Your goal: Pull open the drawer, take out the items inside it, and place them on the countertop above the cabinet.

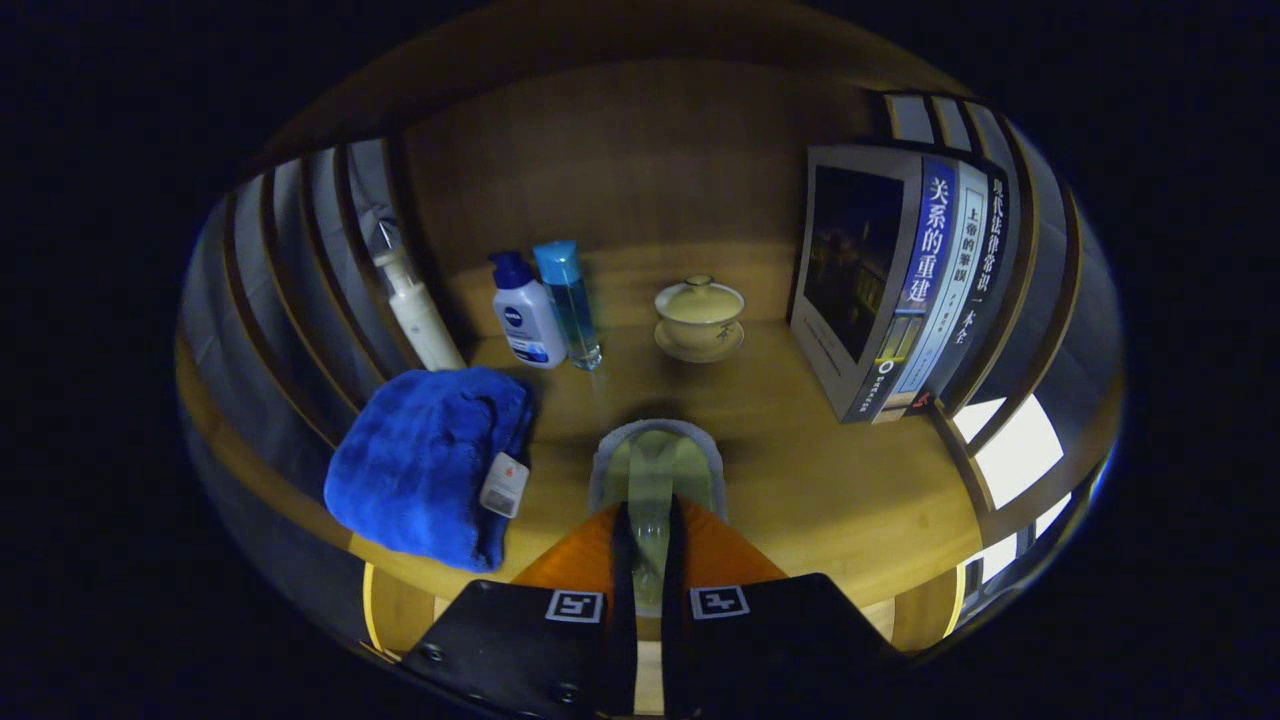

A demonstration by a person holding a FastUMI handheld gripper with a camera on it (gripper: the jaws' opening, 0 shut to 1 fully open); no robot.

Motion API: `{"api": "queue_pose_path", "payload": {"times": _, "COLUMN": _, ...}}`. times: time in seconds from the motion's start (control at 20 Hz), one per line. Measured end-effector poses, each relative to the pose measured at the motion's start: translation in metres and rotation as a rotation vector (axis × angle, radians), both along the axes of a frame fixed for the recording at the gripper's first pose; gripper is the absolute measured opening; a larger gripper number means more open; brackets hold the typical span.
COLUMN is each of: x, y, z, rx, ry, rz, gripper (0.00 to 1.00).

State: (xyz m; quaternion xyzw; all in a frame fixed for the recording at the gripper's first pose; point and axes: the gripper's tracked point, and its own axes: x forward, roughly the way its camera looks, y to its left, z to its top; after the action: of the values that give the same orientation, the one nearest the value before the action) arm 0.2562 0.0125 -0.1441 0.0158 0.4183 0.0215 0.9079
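Glass cup [655, 475], clear and pale green-tinted, sits on the wooden countertop [800, 470] just ahead of the gripper [648, 525], whose fingers are drawn narrow onto its near wall; the cup's lower part is hidden behind them, and what it holds, if anything, cannot be told. Left of it lies a folded blue towel [425, 460] with a small tag too blurred to read. Beyond stand a white pump bottle [420, 315], a white bottle with a blue cap [525, 315] and a clear blue bottle [570, 300], then a lidded tea bowl on a saucer [699, 318], contents hidden. Upright books [905, 290] on the right carry Chinese spine titles.
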Motion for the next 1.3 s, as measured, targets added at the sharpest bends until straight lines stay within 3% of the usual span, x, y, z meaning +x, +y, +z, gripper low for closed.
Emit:
{"api": "queue_pose_path", "payload": {"times": 0.5, "x": 0.008, "y": 0.001, "z": -0.013, "rx": -0.012, "ry": 0.019, "rz": 0.011, "gripper": 0.31}}
{"api": "queue_pose_path", "payload": {"times": 0.7, "x": 0.006, "y": 0.006, "z": -0.013, "rx": -0.013, "ry": 0.013, "rz": 0.019, "gripper": 0.53}}
{"api": "queue_pose_path", "payload": {"times": 1.0, "x": 0.001, "y": 0.009, "z": -0.017, "rx": -0.043, "ry": 0.014, "rz": 0.037, "gripper": 0.99}}
{"api": "queue_pose_path", "payload": {"times": 1.3, "x": -0.005, "y": 0.013, "z": 0.005, "rx": -0.045, "ry": -0.057, "rz": 0.041, "gripper": 0.99}}
